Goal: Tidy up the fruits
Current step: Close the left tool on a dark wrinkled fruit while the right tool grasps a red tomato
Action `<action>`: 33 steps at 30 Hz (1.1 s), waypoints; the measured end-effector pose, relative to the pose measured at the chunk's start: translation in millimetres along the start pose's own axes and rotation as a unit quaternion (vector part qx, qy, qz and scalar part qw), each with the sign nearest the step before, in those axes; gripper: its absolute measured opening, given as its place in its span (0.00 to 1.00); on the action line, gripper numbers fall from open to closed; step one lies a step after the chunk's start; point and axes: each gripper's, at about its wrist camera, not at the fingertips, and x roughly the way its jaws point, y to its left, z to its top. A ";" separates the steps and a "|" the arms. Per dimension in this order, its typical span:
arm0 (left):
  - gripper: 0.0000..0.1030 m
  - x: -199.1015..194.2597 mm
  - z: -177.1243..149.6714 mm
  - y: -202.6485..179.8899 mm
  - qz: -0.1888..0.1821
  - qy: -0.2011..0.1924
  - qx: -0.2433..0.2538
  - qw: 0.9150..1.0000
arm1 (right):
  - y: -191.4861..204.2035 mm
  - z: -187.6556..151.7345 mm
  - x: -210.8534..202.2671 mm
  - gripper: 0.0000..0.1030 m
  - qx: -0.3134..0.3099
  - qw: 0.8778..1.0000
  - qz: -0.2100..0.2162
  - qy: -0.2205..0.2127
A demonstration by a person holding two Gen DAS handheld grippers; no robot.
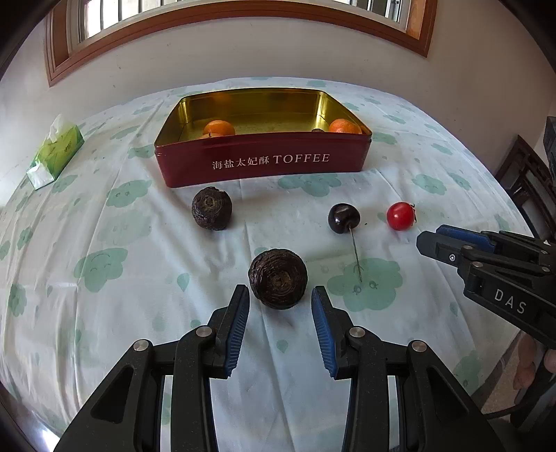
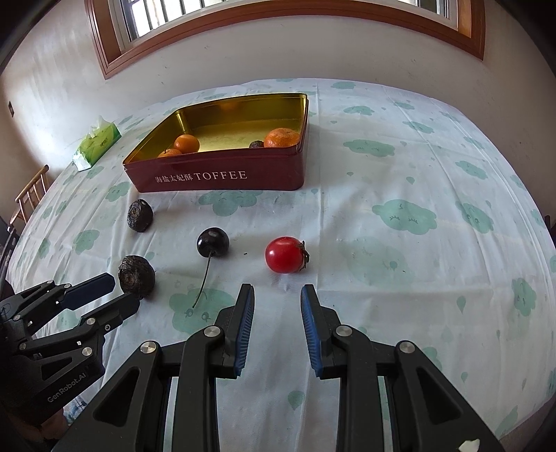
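My left gripper (image 1: 280, 295) and right gripper (image 2: 277, 292) are matte black, with ribbed blue pads (image 1: 237, 327) and silver pivot screws; white "DAS" and "GenRobot.AI" lettering.

Daylight pours from the window (image 1: 243, 21) at my twelve o'clock, blown out white between its bars. Fruits cast soft, short shadows toward me. My fisheye bends every edge, corners falling black; centre stays sharp.

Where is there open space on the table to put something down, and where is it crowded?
Free: the tablecloth right of the toffee tin and right of the cherry tomato; also the strip between the tissue pack and the tin. Crowded: in front of the tin, where two water chestnuts, the dark cherry and the tomato lie.
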 end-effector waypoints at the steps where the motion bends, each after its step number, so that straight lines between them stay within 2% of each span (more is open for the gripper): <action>1: 0.38 1.3 0.8 0.0 0.002 -0.001 0.000 1.000 | 0.0 -0.2 0.9 0.25 0.000 1.000 -0.001 0.001; 11: 0.38 13.3 5.5 -4.8 0.017 -0.011 0.015 1.000 | 0.3 -1.8 8.7 0.25 -0.006 1.000 -0.005 0.011; 33: 0.37 24.5 3.7 -4.6 0.008 -0.004 0.016 1.000 | -1.6 4.4 28.0 0.25 -0.014 1.000 -0.011 0.023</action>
